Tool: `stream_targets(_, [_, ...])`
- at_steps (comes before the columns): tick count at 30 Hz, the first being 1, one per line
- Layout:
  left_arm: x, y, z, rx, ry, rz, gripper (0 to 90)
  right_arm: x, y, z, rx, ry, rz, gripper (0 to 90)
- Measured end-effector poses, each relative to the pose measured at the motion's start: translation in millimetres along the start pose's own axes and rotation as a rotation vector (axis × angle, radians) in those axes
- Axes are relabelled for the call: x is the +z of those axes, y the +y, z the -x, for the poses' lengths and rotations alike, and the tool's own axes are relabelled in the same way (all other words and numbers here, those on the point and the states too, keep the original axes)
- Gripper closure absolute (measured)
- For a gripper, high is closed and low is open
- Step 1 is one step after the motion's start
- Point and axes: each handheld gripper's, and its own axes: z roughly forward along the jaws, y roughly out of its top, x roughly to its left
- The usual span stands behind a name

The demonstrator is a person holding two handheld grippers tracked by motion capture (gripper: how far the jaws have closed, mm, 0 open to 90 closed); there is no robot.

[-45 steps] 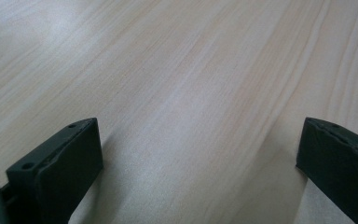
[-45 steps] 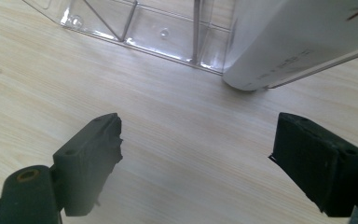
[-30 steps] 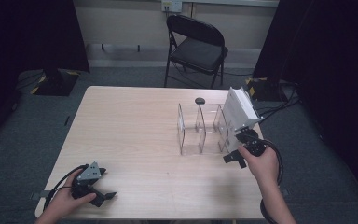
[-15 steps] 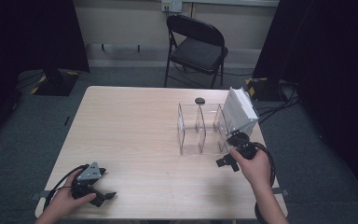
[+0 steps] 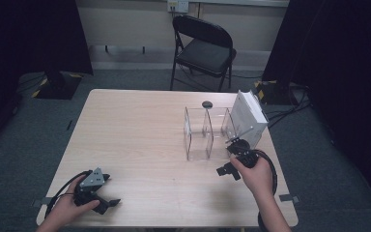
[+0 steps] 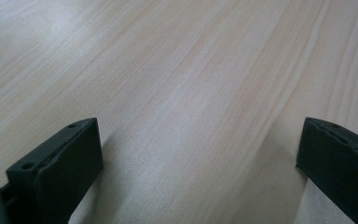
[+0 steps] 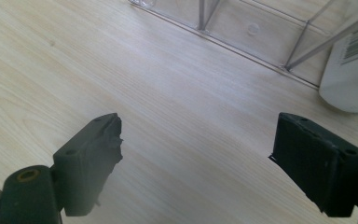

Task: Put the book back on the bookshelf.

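Observation:
My right gripper [image 5: 231, 159] is held just above the table in front of a clear plastic divider rack [image 5: 205, 133], apart from it. A white box [image 5: 248, 118] leans in the rack's right end. In the right gripper view the jaws [image 7: 198, 135] stand open over bare wood, with the clear rack [image 7: 242, 32] ahead and the white box [image 7: 354, 70], barcode showing, at the right. My left gripper [image 5: 107, 193] rests near the table's front left corner in a hand. Its jaws [image 6: 200, 135] are open with only tabletop between them.
A small black round object [image 5: 206, 104] lies on the light wooden table [image 5: 135, 130] behind the rack. A black folding chair [image 5: 203, 48] stands past the far edge. Cables trail from both grippers, and more run on the floor at the right.
My right gripper has drawn back from the white box, moving left and toward the table's near edge, still open. The left gripper has stayed where it was.

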Motion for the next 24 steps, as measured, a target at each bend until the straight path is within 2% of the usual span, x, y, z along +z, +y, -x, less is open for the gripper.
stream_targets(5, [0.0, 0.0, 0.0, -0.001, 0.000, 0.000, 0.0, 5.7, 0.2, -3.2, -0.008, 0.011, 0.003, 14.4])
stream_targets(6, [0.0, 0.0, 0.0, 0.000, -0.001, 0.001, 0.0, 6.6, 0.3, -4.6, 0.003, 0.013, -0.004, 14.4])
stream_targets(13, [0.0, 0.0, -0.1, 0.000, 0.000, -0.001, 0.0, 14.6, 1.5, -11.4, -0.023, 0.025, 0.003, 14.5])
stream_targets(19, [0.1, 0.0, 0.1, -0.002, 0.000, 0.001, 0.0, 16.6, 2.8, -16.1, -0.015, 0.033, -0.005, 14.5])
stream_targets(24, [-0.1, 0.0, 0.0, 0.000, 0.000, -0.002, 0.0, 20.9, 2.3, -19.6, -0.029, 0.043, 0.002, 14.5])
